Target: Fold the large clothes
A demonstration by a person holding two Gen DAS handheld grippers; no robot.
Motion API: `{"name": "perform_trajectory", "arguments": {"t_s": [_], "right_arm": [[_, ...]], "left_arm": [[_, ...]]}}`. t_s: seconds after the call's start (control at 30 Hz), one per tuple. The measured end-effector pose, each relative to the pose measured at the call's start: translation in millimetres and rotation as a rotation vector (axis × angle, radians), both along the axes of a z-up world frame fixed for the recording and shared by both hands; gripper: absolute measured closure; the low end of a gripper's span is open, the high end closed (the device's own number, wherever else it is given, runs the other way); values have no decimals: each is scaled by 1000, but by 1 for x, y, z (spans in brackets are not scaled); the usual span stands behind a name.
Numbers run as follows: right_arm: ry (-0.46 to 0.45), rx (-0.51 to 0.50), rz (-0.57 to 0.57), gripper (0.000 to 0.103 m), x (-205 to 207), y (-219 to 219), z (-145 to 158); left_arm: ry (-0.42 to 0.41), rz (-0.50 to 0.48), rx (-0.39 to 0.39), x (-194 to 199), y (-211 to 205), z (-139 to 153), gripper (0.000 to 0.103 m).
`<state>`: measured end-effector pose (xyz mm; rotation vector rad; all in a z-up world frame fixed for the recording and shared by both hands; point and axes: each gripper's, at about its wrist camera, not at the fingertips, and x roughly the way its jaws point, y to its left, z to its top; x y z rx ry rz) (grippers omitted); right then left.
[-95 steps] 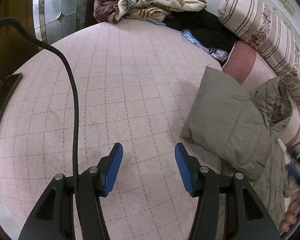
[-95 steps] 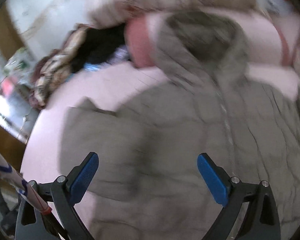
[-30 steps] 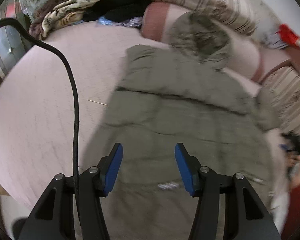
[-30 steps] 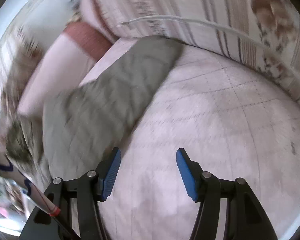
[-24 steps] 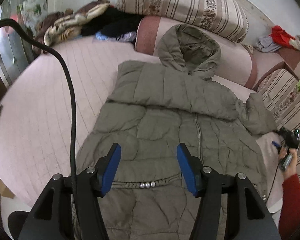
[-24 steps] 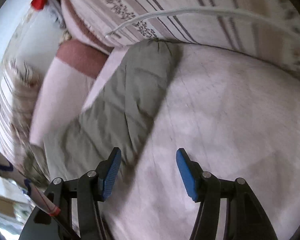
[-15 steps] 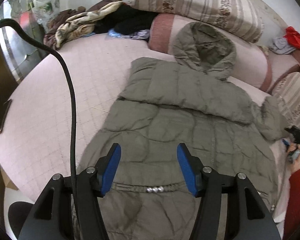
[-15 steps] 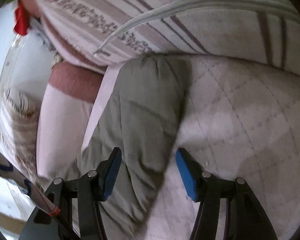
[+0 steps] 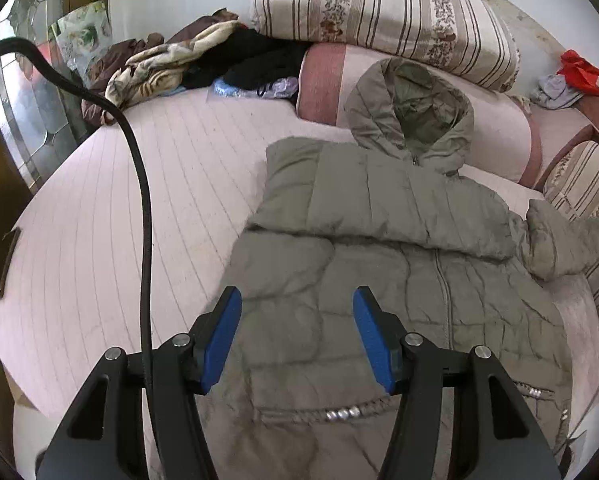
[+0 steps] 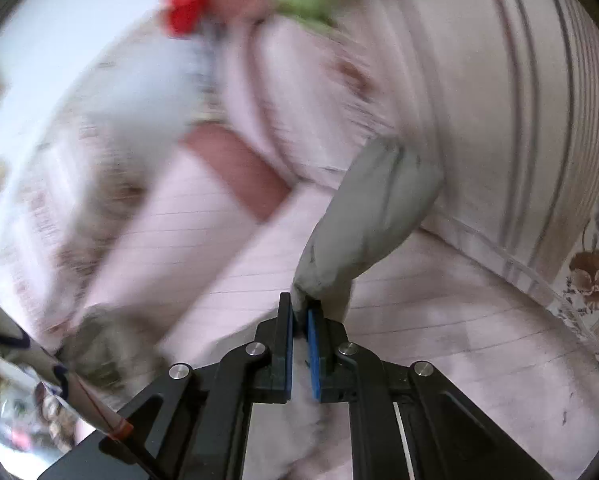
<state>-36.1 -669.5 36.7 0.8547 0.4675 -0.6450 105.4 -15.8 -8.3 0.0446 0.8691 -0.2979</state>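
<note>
An olive-grey hooded puffer jacket lies front up on the pink quilted bed, its hood resting against a pink bolster. One sleeve is folded across the chest. My left gripper hovers open above the jacket's lower front, nothing between its blue pads. In the right wrist view my right gripper is shut on the jacket's other sleeve, which rises lifted off the bed from the pinched cuff. That view is blurred.
A striped pillow and a pink bolster line the head of the bed. A heap of clothes and blankets sits at the far left. A phone lies at the bed's left edge. Striped bedding stands beside the lifted sleeve.
My right gripper closed on the sleeve end and rose, lifting the sleeve off the bed. The left gripper stayed open over the jacket, its view shifting only slightly.
</note>
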Motion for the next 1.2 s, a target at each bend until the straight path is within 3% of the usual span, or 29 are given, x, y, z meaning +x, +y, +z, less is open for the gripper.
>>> {"name": "perform_trajectory", "arguments": {"t_s": [0.13,0.27,0.43,0.6,0.77,0.83,0.97,1.07,1.2], "right_arm": [[-39,-119,174,96,34,83,62],[-25,-192,377,96,86,174,80],[27,-211,648,96,143,287,48],[167,-188,823,96,196,372,-31],[302,-224,849,94,223,405,-100],[329,-248,845,87,227,409,-115],[336,-293,889,30,216,418,-113],[295,-325,866,27,193,411,-103],[251,-259,833,27,154,380,-96]], "left_arm": [[-39,-6,6,26,13,2,46],[-55,36,-14,43,38,-3,46],[-26,107,-66,52,80,-25,45],[3,155,-70,64,101,-38,45],[14,169,-75,69,105,-45,45],[33,163,-98,69,106,-47,45],[35,131,-123,67,99,-45,45],[29,105,-113,66,85,-37,44],[83,38,-151,75,56,-30,40]]}}
